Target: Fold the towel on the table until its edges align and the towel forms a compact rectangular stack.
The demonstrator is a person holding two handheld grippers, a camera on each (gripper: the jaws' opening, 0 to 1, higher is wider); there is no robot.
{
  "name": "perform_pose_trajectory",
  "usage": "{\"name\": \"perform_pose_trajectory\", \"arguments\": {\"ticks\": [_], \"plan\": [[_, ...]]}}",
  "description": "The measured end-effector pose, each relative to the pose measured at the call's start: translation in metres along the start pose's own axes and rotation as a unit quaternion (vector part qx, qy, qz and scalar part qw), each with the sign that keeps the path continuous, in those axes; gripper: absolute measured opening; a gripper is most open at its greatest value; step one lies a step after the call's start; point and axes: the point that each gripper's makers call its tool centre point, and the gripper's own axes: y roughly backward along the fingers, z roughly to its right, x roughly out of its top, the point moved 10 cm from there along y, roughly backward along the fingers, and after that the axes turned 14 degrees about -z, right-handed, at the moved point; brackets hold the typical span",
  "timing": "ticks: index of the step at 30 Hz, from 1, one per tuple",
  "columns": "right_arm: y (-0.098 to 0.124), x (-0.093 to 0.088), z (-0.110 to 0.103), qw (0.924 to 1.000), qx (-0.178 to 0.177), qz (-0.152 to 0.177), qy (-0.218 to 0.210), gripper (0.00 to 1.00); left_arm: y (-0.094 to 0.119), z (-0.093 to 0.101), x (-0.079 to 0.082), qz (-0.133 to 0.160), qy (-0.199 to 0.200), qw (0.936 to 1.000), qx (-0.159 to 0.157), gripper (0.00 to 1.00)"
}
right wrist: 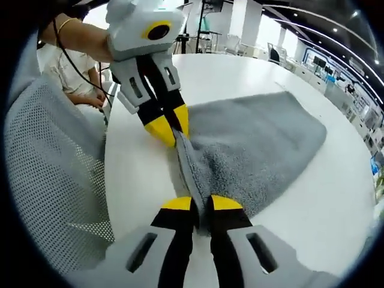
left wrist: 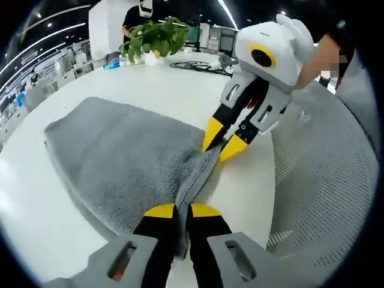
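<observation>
Mid-fold, far from done: towel [left wrist: 120,156] lies spread on the white table [left wrist: 36,210], its near edge lifted and stretched taut. Left gripper [left wrist: 183,210] pinches one end of that edge, right gripper [right wrist: 201,203] the other. Probably a first fold; aligning and stacking left. Mesh chair [left wrist: 336,180] close by the near side, plant [left wrist: 153,39] and cables [left wrist: 195,66] far off.

Past my fingers a leafy green potted plant [left wrist: 155,39] stands at the far edge of the white counter [left wrist: 150,84], with a tangle of black cable [left wrist: 195,65] lying to its right. A grey mesh chair back [left wrist: 324,174] sits close beside the counter's near edge, and desks with monitors [left wrist: 216,39] fill the office behind.
</observation>
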Motion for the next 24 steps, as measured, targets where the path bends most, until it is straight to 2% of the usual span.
{"name": "perform_pose_trajectory", "arguments": {"ticks": [3, 6, 9, 10, 12, 15, 17, 24], "plan": [[0.000, 0.000, 0.002, 1.0000, 0.004, -0.001, 0.001, 0.05, -0.001, 0.000, -0.001, -0.001, -0.008, 1.0000, 0.000, 0.07], [0.000, 0.001, 0.005, 0.9998, 0.014, -0.002, -0.016, 0.04, -0.001, 0.001, -0.001, -0.002, -0.011, 0.9999, 0.002, 0.07], [0.001, 0.002, 0.008, 0.9956, 0.040, 0.001, -0.085, 0.04, -0.001, 0.003, 0.000, -0.003, -0.014, 0.9998, 0.010, 0.06], [0.001, 0.002, 0.009, 0.9944, 0.046, -0.001, -0.095, 0.04, -0.001, 0.003, 0.000, -0.004, -0.015, 0.9998, 0.011, 0.06], [0.004, 0.005, 0.013, 0.9942, 0.050, -0.004, -0.095, 0.03, 0.000, 0.004, 0.002, -0.010, -0.016, 0.9997, 0.014, 0.05], [0.006, 0.007, 0.014, 0.9936, 0.056, -0.009, -0.098, 0.03, 0.004, 0.000, 0.005, -0.016, 0.015, 0.9998, -0.002, 0.05], [0.007, 0.008, 0.015, 0.9929, 0.061, -0.009, -0.102, 0.03, 0.005, 0.000, 0.005, -0.018, 0.009, 0.9998, -0.003, 0.05], [0.016, 0.012, 0.016, 0.9897, 0.072, 0.000, -0.124, 0.03, 0.014, 0.004, 0.011, -0.026, -0.048, 0.9983, 0.019, 0.05]]}}
